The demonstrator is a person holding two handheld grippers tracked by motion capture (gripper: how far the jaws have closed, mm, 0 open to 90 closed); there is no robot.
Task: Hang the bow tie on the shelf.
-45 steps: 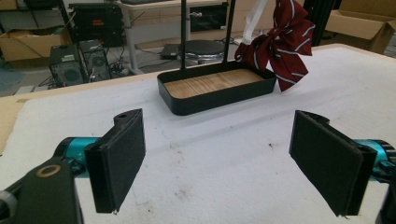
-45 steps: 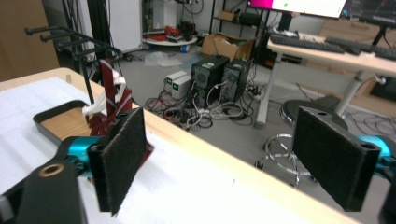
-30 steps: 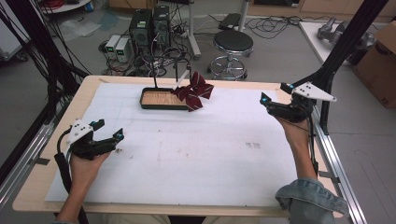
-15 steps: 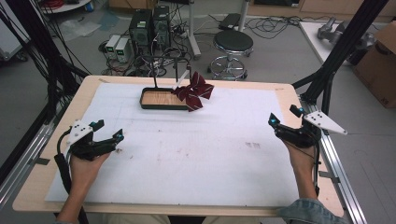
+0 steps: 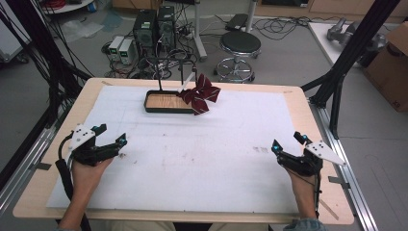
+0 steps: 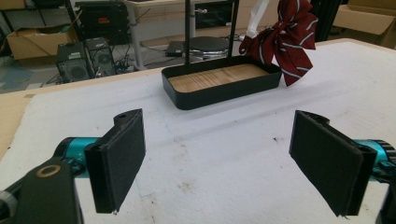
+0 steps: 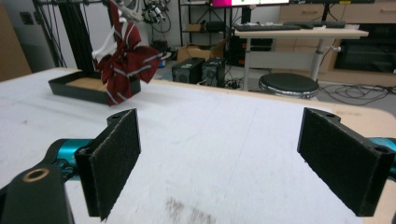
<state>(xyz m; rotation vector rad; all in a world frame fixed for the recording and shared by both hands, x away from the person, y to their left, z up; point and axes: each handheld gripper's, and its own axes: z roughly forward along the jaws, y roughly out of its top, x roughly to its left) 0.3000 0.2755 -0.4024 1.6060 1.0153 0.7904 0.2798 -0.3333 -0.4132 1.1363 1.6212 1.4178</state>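
two grippers at rest, bow on rack at far edge

left gripper (image 5: 111, 135) low over the white mat (image 5: 216, 159) near its left edge, jaws spread wide, holding nothing; right gripper (image 5: 288, 142) near the mat's right edge, jaws likewise spread and bare. dark red striped bow (image 5: 199, 94) hangs on the thin black stand (image 5: 169, 72) at the right end of the black tray with wooden floor (image 5: 166, 102), at the mat's far middle, well apart from both grippers. open mat lies between grippers and bow. beyond the table: round stool (image 5: 239, 45), computer towers (image 5: 155, 26), cables on the floor.
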